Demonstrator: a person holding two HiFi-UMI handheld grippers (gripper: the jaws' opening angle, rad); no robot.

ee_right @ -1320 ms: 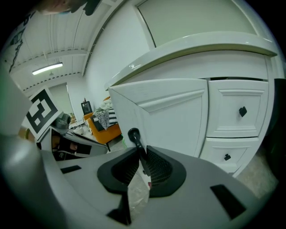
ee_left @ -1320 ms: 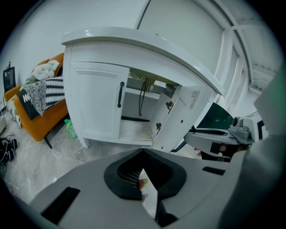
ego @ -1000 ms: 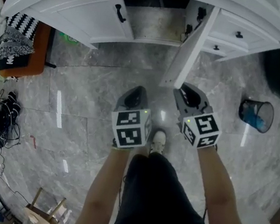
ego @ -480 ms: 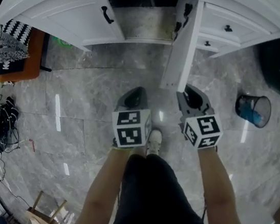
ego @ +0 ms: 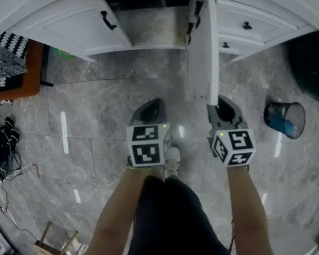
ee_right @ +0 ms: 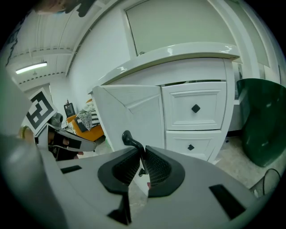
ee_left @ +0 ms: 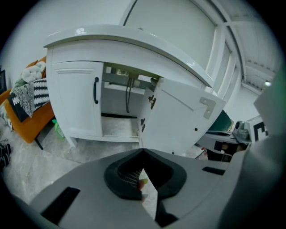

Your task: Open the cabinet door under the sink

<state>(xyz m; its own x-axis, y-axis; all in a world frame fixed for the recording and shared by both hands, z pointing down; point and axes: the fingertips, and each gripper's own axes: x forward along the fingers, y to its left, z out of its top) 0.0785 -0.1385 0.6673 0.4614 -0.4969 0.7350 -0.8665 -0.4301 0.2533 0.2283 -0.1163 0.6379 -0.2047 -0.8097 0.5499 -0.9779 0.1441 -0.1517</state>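
- My right tool has its jaws pinched on the black handle of the cabinet door. The handle's curved stem sits right between the ribbed pads, so I call it a firm grip.
- My left tool has its jaws together at the tips with nothing in them. It hangs over the floor in front of the cabinet, apart from the door, doing no work.
- In the head view the right tool is at the door's free edge. The door stands swung out from the cabinet front, roughly square to it, hinged next to the drawers.
- The cabinet opening under the sink shows bare, with pipes visible inside from the left gripper view. The other door, on the left, is shut and untouched.
- Step in hand, as I judge it: the pull itself, late stage. The door counts as open enough already, or close to it.
- Next move, my guess:
  - either swing a bit further along the hinge arc toward the drawers, wrist following the arc so the handle doesn't twist out of the pads;
  - or spread the jaws and back straight off the handle.
- Watch for the door edge knocking the drawer fronts if pushed too far. The bin is off to the right, well clear.
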